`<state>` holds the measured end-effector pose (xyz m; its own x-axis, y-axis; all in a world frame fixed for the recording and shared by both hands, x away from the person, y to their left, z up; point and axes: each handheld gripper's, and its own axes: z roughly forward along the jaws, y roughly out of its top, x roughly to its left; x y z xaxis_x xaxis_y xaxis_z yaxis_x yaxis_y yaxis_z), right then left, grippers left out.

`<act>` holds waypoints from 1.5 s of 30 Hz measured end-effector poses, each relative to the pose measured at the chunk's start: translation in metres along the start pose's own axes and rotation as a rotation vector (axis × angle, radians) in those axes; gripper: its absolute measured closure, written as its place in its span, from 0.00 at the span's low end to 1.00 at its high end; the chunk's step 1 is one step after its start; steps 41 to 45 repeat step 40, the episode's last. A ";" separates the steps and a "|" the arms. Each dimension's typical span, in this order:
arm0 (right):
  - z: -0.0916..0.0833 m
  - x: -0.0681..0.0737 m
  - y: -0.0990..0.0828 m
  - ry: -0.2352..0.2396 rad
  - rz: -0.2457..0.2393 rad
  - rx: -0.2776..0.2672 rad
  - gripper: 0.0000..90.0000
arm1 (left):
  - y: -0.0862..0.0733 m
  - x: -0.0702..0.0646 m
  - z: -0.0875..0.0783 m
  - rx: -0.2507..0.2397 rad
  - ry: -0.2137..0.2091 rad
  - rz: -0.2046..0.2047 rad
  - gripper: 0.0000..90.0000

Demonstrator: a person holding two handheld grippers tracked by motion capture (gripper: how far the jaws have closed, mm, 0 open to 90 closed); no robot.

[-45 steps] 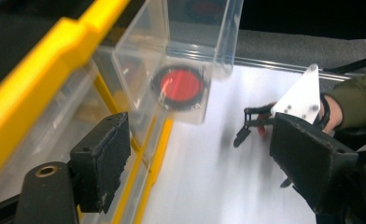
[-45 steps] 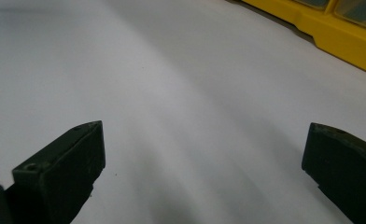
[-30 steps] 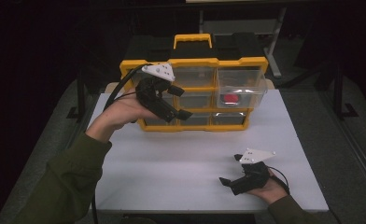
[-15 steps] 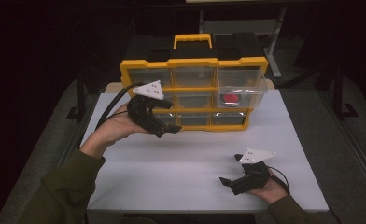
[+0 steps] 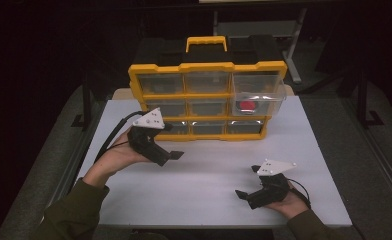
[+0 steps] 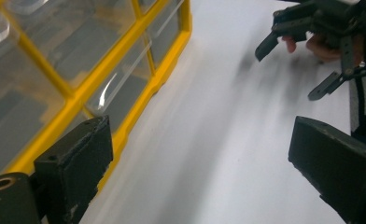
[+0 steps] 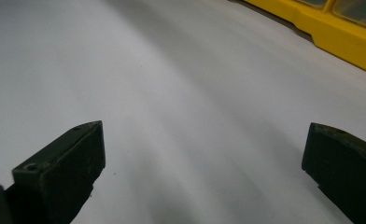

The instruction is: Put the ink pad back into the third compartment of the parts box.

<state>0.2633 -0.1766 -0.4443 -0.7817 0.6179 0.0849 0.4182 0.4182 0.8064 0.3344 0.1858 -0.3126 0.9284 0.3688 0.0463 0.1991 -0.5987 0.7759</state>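
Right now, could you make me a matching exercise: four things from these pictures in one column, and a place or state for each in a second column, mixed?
Things:
1. left gripper
2. right gripper
3. red thing
4. handle

Places or states:
A. inside a pulled-out clear drawer, at the right of the middle row
B. on top of the organizer, yellow
C. low near the table's front right corner, jaws open and empty
D. just in front of the organizer's bottom left drawers, jaws open and empty

Pairs: 1-D, 2-C, 3-A, 4-B
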 end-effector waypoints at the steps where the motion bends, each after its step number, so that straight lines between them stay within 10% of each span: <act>1: 0.000 0.000 0.000 0.000 0.000 0.000 0.00 | -0.005 0.000 0.000 -0.002 0.005 -0.005 0.06; 31: 0.000 0.000 -0.001 -0.004 -0.002 0.004 0.00 | -0.134 -0.015 0.012 -0.068 0.072 -0.143 0.00; 45: 0.001 0.000 -0.001 -0.002 -0.004 0.011 0.00 | -0.151 -0.021 0.017 -0.039 0.075 -0.149 0.00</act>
